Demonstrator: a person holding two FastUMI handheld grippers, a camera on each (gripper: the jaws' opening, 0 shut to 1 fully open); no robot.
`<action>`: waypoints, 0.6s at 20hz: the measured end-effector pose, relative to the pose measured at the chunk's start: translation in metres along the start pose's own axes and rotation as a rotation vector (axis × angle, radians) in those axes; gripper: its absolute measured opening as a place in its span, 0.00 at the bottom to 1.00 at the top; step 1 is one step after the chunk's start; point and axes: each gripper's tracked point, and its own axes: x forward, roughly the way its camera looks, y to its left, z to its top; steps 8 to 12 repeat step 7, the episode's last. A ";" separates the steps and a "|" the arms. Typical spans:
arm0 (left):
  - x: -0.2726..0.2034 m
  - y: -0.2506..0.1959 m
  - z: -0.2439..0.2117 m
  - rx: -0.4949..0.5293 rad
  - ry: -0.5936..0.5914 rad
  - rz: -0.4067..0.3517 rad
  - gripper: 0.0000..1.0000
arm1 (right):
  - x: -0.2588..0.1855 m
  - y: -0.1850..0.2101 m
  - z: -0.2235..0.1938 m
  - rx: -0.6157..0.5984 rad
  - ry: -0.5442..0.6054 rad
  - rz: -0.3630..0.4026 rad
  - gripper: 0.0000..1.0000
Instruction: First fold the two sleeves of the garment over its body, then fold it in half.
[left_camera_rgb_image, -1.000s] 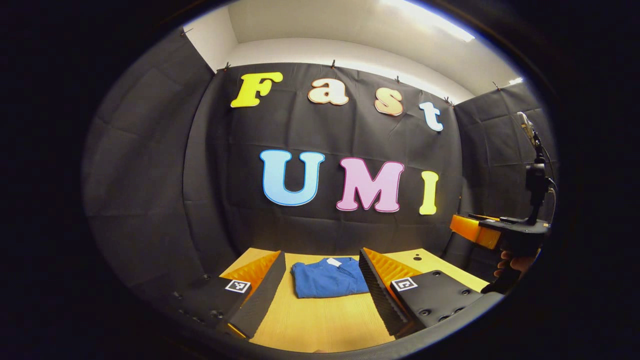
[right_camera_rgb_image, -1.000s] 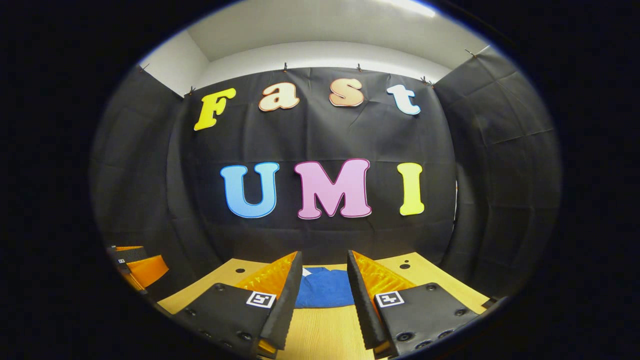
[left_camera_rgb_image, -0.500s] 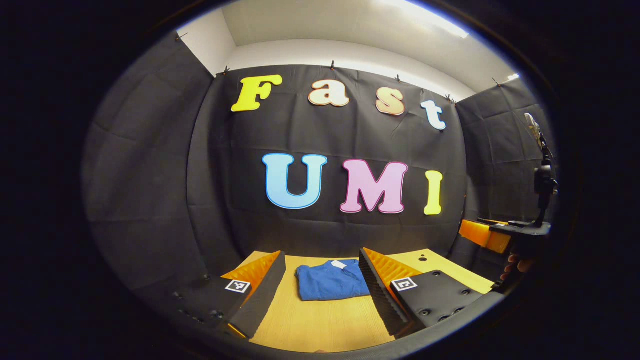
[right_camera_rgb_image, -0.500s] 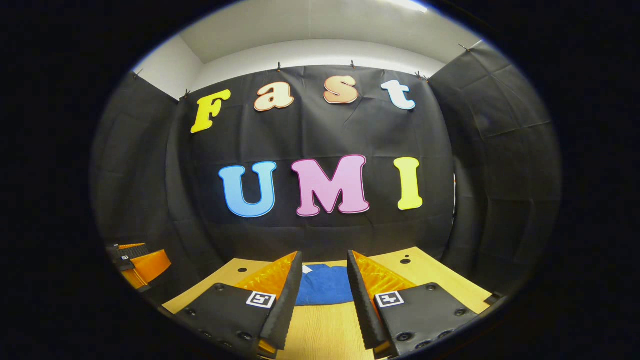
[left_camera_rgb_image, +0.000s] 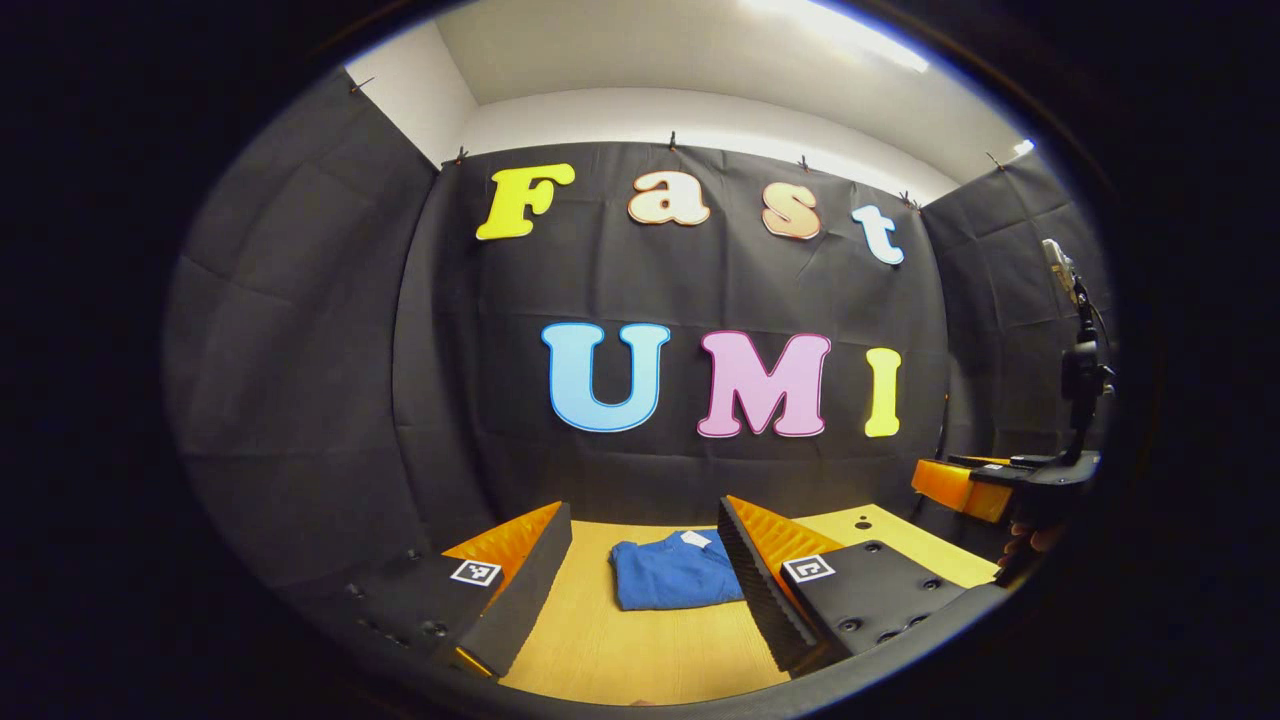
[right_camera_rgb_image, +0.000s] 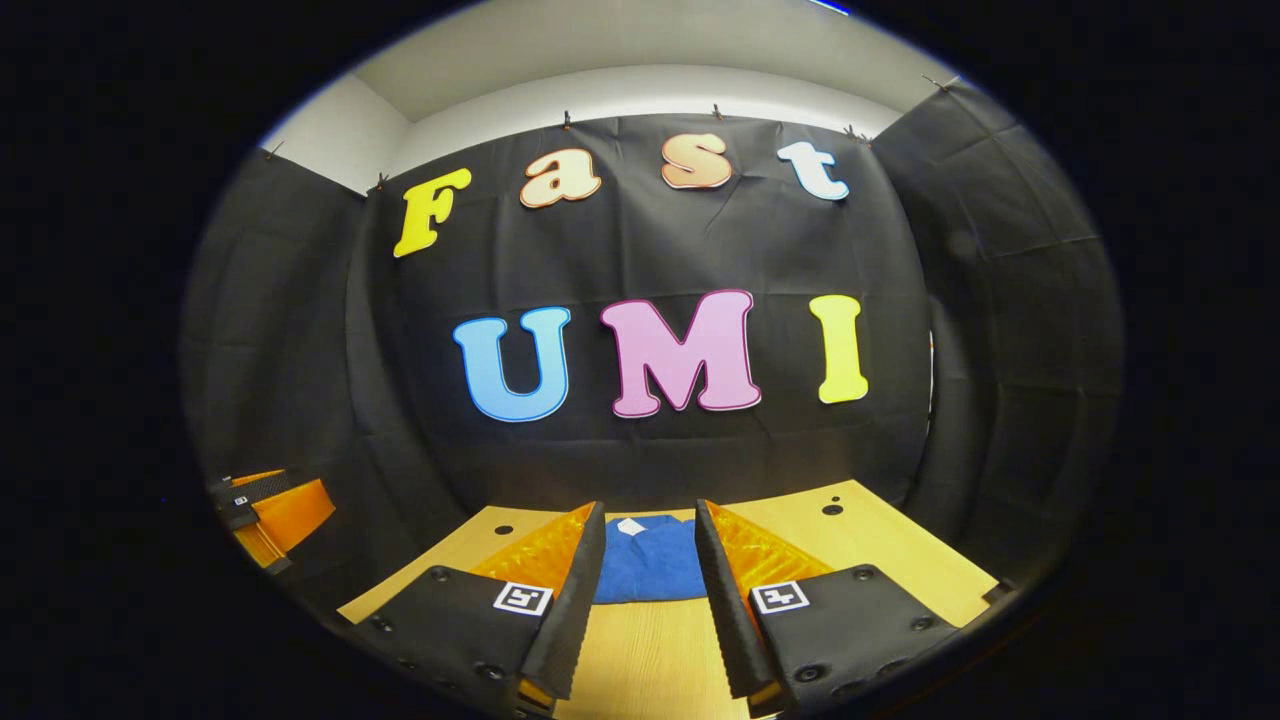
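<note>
Left gripper view, read from left to right: the left gripper (left_camera_rgb_image: 640, 585) hovers above the wooden table (left_camera_rgb_image: 640, 660) with its two fingers spread wide and nothing between them. The blue garment (left_camera_rgb_image: 675, 572) lies ahead of the fingertips, closer to the right-hand finger than to the left-hand one, flat on the table as a compact, roughly rectangular bundle with a white tag (left_camera_rgb_image: 694, 539) on its far edge. Farther to the right of this tool, the right gripper (left_camera_rgb_image: 975, 487) is held well apart from the garment. Right gripper view: the left gripper (right_camera_rgb_image: 270, 510) appears far off to the left of the tool, and the right gripper (right_camera_rgb_image: 650, 590) holds its own fingers apart and empty, with the garment (right_camera_rgb_image: 648, 560) straight ahead between them. Judging from its shape, the sleeves are already folded in and the halving fold appears done. The fabric looks soft, light and limp; it offers no stiffness and will likely sag and drag if lifted from one point. Any correction is best taken at an edge or corner, pinching all layers together, one gripper per corner.
</note>
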 end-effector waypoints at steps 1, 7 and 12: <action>0.000 -0.002 -0.001 -0.002 0.000 -0.007 0.83 | 0.000 0.000 0.000 0.000 0.002 -0.001 0.50; 0.002 -0.008 -0.003 0.005 0.006 -0.037 0.84 | -0.001 0.000 0.008 -0.011 -0.030 -0.014 0.50; 0.002 -0.008 -0.003 0.005 0.006 -0.037 0.84 | -0.001 0.000 0.008 -0.011 -0.030 -0.014 0.50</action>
